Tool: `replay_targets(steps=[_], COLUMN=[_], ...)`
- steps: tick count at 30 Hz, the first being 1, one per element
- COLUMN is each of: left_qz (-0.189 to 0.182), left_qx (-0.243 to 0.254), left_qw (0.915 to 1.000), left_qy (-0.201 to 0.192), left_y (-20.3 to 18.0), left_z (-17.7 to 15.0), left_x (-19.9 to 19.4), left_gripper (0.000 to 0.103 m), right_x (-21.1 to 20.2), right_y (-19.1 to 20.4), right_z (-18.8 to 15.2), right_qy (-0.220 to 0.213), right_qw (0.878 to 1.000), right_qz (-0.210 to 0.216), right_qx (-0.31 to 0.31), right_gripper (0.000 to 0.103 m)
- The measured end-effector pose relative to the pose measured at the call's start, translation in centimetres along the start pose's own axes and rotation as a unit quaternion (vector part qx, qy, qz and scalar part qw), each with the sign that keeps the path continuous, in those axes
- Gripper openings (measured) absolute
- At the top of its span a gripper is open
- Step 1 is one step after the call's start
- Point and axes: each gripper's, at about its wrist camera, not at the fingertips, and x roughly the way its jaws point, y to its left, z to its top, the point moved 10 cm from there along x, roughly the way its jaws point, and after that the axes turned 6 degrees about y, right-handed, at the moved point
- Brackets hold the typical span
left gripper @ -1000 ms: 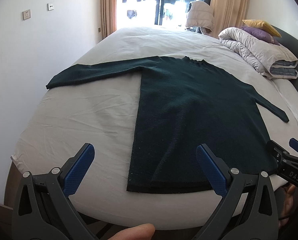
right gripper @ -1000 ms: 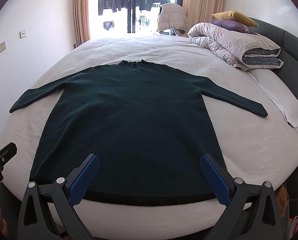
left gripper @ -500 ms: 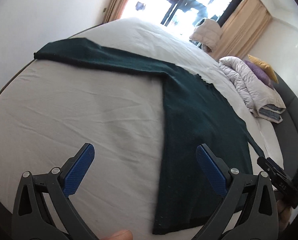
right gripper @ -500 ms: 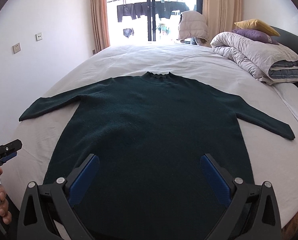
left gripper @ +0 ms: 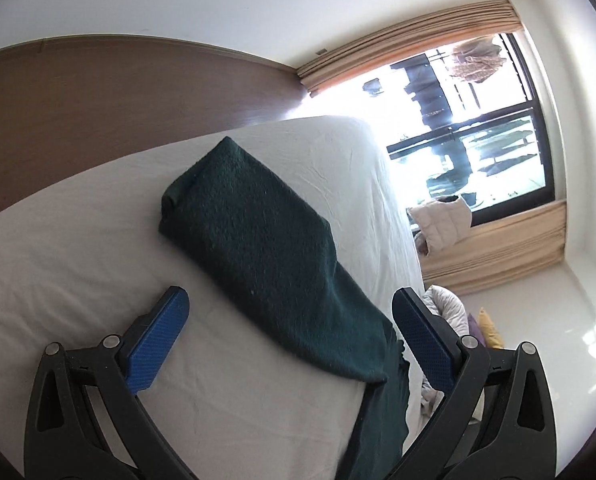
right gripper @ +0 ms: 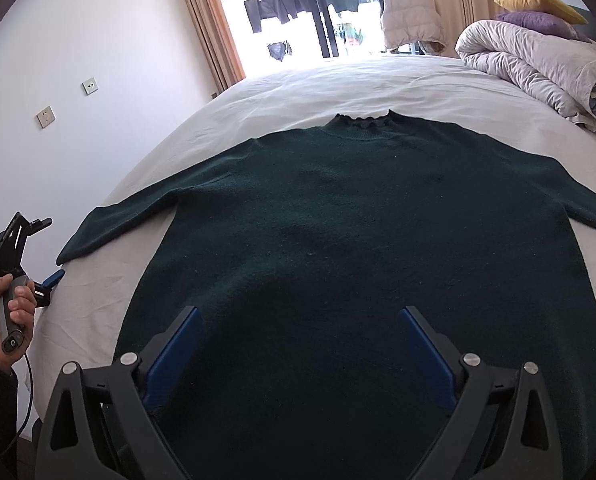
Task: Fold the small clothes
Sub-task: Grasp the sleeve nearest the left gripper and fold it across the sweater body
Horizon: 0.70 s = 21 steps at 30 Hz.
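A dark green knit sweater (right gripper: pixel 362 240) lies flat, face up, on the white bed (right gripper: pixel 281 92), collar toward the window and both sleeves spread out. My right gripper (right gripper: pixel 300 344) hangs open over the lower body of the sweater, nothing between its blue pads. My left gripper (left gripper: pixel 289 328) is open too, rolled sideways and close to the sweater's left sleeve (left gripper: pixel 265 264), whose cuff end lies just ahead of the fingers. In the right wrist view the left gripper (right gripper: pixel 37 264) is at the bed's left edge, held in a hand (right gripper: pixel 1 320), beside the sleeve cuff (right gripper: pixel 77 248).
A rolled grey duvet (right gripper: pixel 538 68) with purple and yellow pillows (right gripper: pixel 538 4) sits at the bed's far right. A pale vest (right gripper: pixel 410 20) hangs by the window. White wall with sockets (right gripper: pixel 45 116) runs along the left. Wooden floor (left gripper: pixel 77 92) lies beyond the bed's left edge.
My left gripper has swung left and rolled sideways, closing in on the left sleeve cuff. My right gripper has moved forward over the sweater's body, past the hem. Both stayed open.
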Motion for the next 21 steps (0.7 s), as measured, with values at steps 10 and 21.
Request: replay_targets(steps=[10, 21], left_qz=[-0.023, 0.024], left_qx=[-0.057, 0.110], left_qw=[0.9981, 0.9936], left_qy=[0.010, -0.003], left_y=[1.6, -11.1], left_z=[5.0, 2.7], left_x=[4.9, 7.0], left_gripper=[0.025, 0.011], right_x=[0.6, 1.1], right_y=[-1.1, -5.7], right_z=[-0.5, -1.2], right_qy=[0.000, 0.005], right_qw=[1.000, 0.997], right_qz=[0.006, 0.026], right_qx=[0.016, 0.074], right_gripper=[0.093, 0.090])
